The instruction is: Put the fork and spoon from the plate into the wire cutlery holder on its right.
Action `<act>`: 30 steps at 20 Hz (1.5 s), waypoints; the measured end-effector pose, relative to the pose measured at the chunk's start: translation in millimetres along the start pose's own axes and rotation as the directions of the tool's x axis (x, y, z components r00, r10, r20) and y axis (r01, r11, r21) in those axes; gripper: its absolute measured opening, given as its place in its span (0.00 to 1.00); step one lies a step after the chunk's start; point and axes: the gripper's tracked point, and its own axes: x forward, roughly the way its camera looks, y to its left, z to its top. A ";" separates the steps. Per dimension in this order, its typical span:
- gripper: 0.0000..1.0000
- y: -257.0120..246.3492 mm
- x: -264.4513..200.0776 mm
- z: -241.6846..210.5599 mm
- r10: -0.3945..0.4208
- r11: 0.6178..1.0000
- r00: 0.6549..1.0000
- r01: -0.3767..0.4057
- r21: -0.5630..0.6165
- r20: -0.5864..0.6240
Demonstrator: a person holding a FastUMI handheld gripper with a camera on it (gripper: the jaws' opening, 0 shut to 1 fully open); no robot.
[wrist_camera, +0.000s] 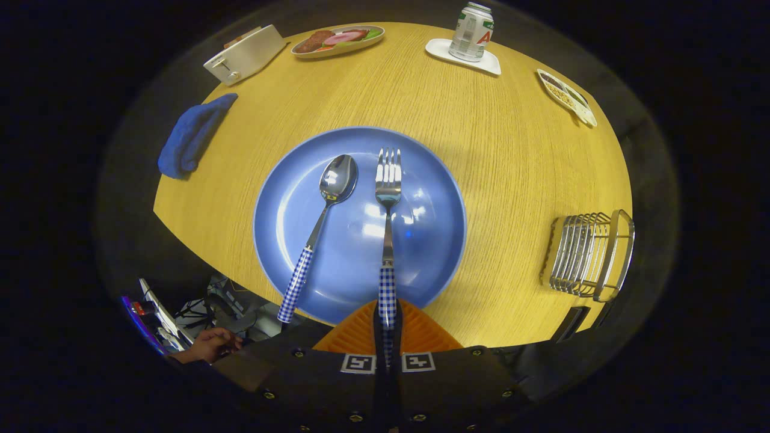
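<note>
Gripper (387, 322) closing on fork (388, 198) handle, fingers pinching checked end over blue plate (289, 240) rim. Spoon (322, 222) lying alongside, untouched. Next, likely: lifting fork, swinging right toward wire cutlery holder (592, 255).

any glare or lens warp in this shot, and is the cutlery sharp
Gripper view: bright ceiling-light glare patches on the blue plate around the fork; spoon bowl mirrors lights; both look sharp. Fisheye bends the table edge and the wire cutlery holder. The tongs look closed on the fork handle.
</note>
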 end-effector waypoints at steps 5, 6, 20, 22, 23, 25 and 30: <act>0.02 -19.3 -42.0 -10.1 0.111 0.994 0.992 -0.110 0.029 -0.051; 0.02 -27.6 -52.0 -11.9 0.116 0.993 0.992 -0.114 0.032 -0.053; 0.01 -163.9 -145.7 -88.6 0.003 0.999 0.973 0.010 0.053 -0.230; 0.01 -174.8 -150.9 -94.9 0.009 0.996 0.966 0.013 0.086 -0.259; 0.01 -179.1 -150.4 -94.7 0.011 0.995 0.962 0.017 0.099 -0.271; 0.01 -188.7 -149.1 -92.8 0.004 0.995 0.955 0.027 0.101 -0.297; 0.01 -202.5 -142.4 -82.4 0.024 0.996 0.919 0.011 0.085 -0.395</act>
